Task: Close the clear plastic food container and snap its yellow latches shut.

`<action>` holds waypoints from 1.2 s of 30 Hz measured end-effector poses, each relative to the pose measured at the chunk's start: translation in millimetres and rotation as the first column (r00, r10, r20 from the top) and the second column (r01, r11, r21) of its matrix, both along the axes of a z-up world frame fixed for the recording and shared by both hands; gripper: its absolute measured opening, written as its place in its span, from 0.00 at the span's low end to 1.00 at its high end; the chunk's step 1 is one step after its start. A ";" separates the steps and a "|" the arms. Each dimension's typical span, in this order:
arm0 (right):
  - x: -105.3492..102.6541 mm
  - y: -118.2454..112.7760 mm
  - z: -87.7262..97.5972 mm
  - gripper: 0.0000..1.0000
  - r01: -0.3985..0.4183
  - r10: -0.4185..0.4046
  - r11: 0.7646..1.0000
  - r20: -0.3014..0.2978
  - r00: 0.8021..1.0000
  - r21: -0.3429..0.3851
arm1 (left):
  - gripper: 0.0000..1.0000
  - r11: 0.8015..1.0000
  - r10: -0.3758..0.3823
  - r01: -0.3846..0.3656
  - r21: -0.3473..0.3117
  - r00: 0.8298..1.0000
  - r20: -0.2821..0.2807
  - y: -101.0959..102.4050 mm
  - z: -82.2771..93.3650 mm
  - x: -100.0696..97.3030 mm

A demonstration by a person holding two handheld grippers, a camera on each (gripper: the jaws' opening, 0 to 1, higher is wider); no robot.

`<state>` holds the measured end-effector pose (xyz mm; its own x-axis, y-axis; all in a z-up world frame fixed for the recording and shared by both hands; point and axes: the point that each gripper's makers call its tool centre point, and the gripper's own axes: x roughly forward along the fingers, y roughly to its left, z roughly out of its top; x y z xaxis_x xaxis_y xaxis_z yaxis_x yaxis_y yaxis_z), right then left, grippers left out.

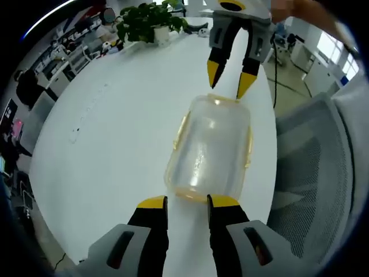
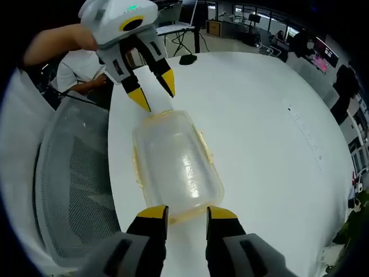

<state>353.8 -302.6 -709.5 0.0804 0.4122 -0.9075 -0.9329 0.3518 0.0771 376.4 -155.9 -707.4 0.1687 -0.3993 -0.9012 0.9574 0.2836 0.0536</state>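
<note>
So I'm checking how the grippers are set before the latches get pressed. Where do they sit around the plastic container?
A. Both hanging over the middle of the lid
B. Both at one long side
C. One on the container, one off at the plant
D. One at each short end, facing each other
D: the left gripper sits at the container's near short end, with the right gripper at the far end.

Food container (image 1: 210, 150) lies on the table (image 1: 115, 133), lid on, near the edge bordering a mesh office chair (image 1: 314, 173) at 3 o'clock in the left gripper view. Left gripper (image 1: 187, 202) sits at 6 o'clock, jaw tips just at the container's near end. Right gripper (image 1: 232, 78) at 12 o'clock, tips at the far end. Potted plant (image 1: 151, 22) beyond, at 11 o'clock on the table's far side. In the right gripper view, the chair (image 2: 69, 184) is at 9 o'clock.
</note>
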 end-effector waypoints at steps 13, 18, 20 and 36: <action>1.7 6.6 3.4 0.18 -0.069 0.069 0.998 0.015 0.997 -0.002 | 0.25 0.998 -0.068 0.068 -0.003 0.997 0.022 -0.2 -0.1 -3.0; 0.5 12.0 1.4 0.18 -0.084 0.084 0.996 0.010 0.996 -0.001 | 0.25 0.997 -0.077 0.077 -0.012 0.997 0.021 -4.8 0.0 -4.3; 0.7 16.2 2.0 0.18 -0.090 0.090 0.996 0.008 0.996 0.009 | 0.25 0.997 -0.078 0.078 -0.023 0.997 0.019 -8.2 0.4 -4.1; -3.8 43.4 -4.2 0.18 -0.123 0.123 0.991 -0.001 0.992 0.045 | 0.26 0.987 -0.147 0.148 -0.068 0.989 0.021 -38.7 0.0 -11.4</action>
<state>350.0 -259.2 -713.7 0.0234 0.4585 -0.8884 -0.9684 0.2309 0.0937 365.0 -194.6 -707.4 0.1177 -0.4823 -0.8680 0.9882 0.1431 0.0545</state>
